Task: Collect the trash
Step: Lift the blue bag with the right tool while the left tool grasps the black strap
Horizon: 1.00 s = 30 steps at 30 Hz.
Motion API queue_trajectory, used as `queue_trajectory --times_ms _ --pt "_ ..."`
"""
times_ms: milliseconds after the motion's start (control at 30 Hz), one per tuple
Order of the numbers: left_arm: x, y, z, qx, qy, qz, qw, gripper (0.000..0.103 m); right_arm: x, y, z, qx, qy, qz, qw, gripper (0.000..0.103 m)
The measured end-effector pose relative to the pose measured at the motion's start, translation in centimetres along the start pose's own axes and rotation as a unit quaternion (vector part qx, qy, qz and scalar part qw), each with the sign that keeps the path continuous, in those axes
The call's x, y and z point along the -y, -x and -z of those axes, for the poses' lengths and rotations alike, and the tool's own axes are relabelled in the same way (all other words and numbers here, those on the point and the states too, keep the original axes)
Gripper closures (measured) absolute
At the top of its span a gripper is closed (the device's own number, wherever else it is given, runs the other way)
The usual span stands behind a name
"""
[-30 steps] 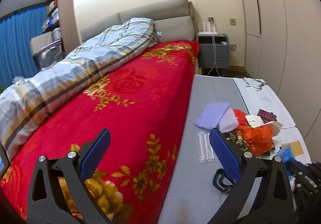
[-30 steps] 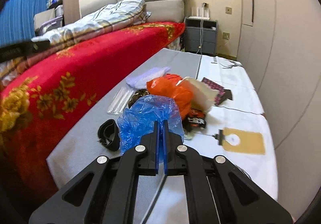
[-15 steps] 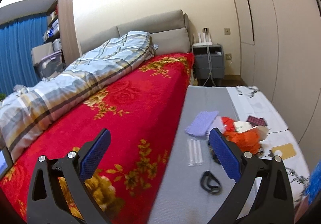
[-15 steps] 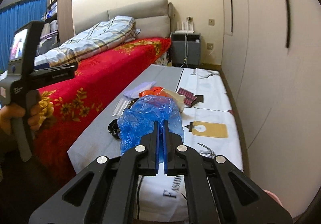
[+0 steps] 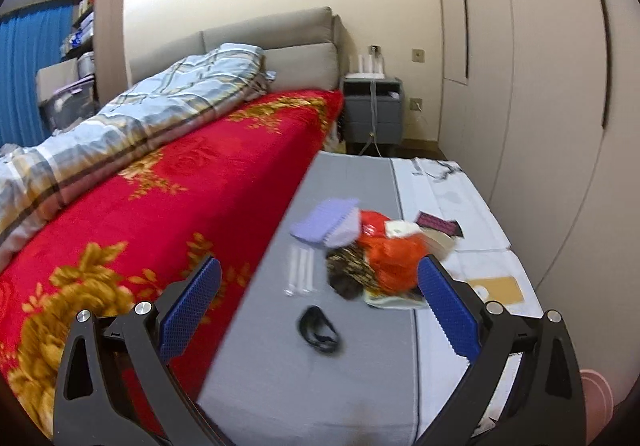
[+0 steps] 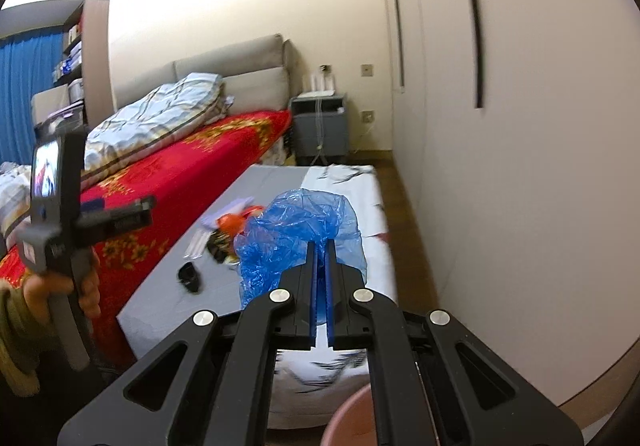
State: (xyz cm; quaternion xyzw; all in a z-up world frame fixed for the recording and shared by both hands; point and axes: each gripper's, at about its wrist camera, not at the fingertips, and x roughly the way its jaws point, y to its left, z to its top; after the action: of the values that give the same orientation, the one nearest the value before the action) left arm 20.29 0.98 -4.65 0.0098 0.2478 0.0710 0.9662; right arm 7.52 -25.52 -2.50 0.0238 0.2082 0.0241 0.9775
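Observation:
My right gripper (image 6: pixel 319 246) is shut on a crumpled blue plastic bag (image 6: pixel 296 230) and holds it in the air above the near end of the low mattress (image 6: pixel 224 286). My left gripper (image 5: pixel 320 286) is open and empty, held above the mattress's near end (image 5: pixel 320 386). A trash pile lies on the mattress: an orange plastic bag (image 5: pixel 394 254), a purple cloth (image 5: pixel 326 222), a dark patterned wrapper (image 5: pixel 350 272), a clear packet of sticks (image 5: pixel 301 274) and a black band (image 5: pixel 318 330). The pile also shows in the right wrist view (image 6: pixel 228 226).
A red floral bed (image 5: pixel 168 206) with a plaid duvet (image 5: pixel 140 126) runs along the left. A grey nightstand (image 5: pixel 374 114) stands at the back. Wardrobe doors (image 5: pixel 540 86) line the right. A pink bin rim (image 6: pixel 348 418) shows below my right gripper. A tan card (image 5: pixel 498 288) lies on the white sheet.
Both grippers have pulled back from the trash pile and risen. The right gripper carried the blue bag toward the mattress's near end, where the pink bin now shows below.

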Motion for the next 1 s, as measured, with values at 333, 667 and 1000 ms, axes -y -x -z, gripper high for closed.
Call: queue_trajectory --times_ms 333,667,1000 --pt "1.4 -6.2 5.6 -0.02 0.042 0.012 0.9988 0.008 7.1 -1.5 0.8 -0.018 -0.056 0.068 0.996 0.099" --pt "-1.7 -12.8 9.1 -0.071 0.079 -0.042 0.9935 0.008 8.3 -5.3 1.8 -0.069 -0.093 0.073 0.991 0.099" --pt "-2.7 -15.5 10.4 -0.098 0.105 -0.061 0.9878 0.019 8.4 -6.8 2.9 -0.093 -0.092 0.081 0.988 0.099"
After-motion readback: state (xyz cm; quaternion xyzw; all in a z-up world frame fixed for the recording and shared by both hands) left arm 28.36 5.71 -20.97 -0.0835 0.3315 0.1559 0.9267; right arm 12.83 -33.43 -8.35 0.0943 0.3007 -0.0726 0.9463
